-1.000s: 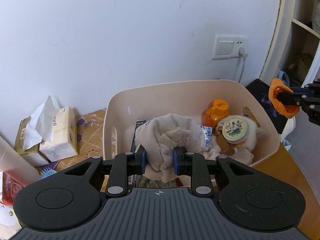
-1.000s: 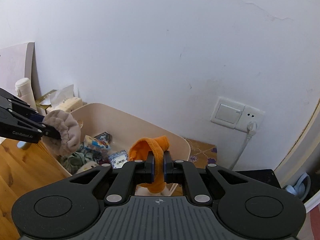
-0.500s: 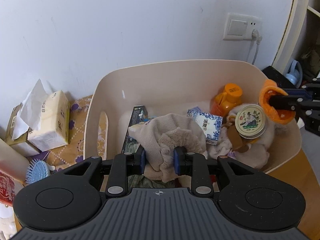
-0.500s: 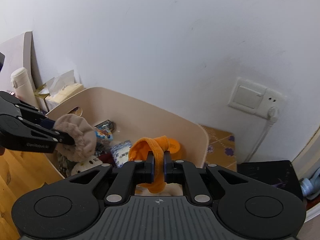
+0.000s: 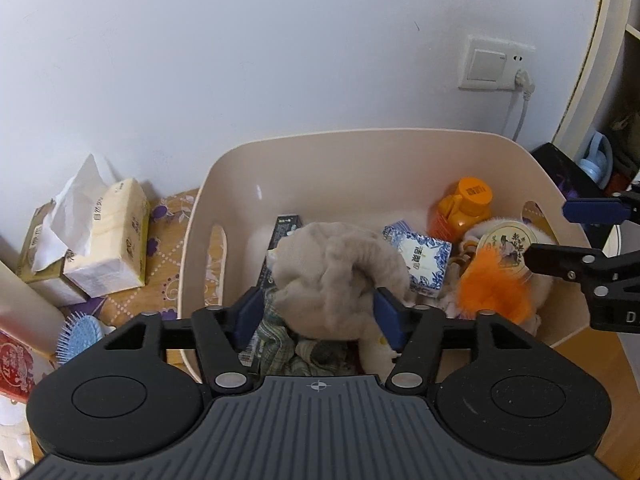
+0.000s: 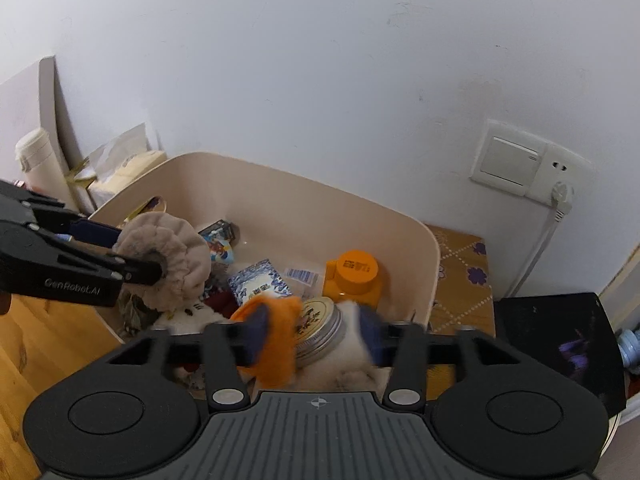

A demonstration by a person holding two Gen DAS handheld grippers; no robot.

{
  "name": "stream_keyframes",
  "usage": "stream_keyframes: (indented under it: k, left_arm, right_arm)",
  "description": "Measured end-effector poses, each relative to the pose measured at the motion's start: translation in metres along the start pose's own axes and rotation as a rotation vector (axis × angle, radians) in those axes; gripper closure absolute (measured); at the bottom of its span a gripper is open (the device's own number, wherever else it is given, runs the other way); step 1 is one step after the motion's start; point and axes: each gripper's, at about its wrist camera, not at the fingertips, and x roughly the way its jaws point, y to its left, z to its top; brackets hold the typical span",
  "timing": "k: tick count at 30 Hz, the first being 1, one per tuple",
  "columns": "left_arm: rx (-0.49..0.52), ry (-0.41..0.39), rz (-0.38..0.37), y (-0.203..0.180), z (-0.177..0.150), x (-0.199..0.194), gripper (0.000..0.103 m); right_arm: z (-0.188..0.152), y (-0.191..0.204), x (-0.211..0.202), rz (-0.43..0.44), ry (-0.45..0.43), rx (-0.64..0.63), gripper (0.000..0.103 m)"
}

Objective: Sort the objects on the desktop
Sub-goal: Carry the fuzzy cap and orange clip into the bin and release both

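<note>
My fingers are spreading on both sides now! A second ago my left gripper [image 5: 318,312] was clenched on the beige fleece headband [image 5: 340,276] and my right gripper [image 6: 312,338] on the orange headband [image 6: 276,344]; both pairs of jaws are opening. The beige one sits loose between my left pads, slumped onto the heap in the cream basket [image 5: 360,160], at six o'clock of the basket in the left wrist view. The orange one is blurred, hanging by my right gripper's left finger [image 6: 256,330], against the round tin [image 6: 318,332]; whether the pad touches it I cannot tell. In the left view it lies at four o'clock of the basket, where half a second ago it hung up at the right rim. The orange bottle [image 5: 466,206] at two o'clock, the blue-patterned packet [image 5: 422,254] and the tissue pack [image 5: 110,240] outside at nine o'clock have stayed put.
</note>
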Motion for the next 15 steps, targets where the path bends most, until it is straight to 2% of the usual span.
stream_keyframes:
  k: [5,15]
  left_arm:
    - [0.002,0.004,0.013,0.000,-0.001,-0.004,0.035]
    - [0.013,-0.002,0.023,0.001,-0.003,-0.018,0.033]
  right_arm:
    - [-0.003,-0.005,-0.005,-0.004,0.000,0.040,0.029]
    - [-0.003,-0.007,-0.019,-0.023,-0.023,0.082,0.024]
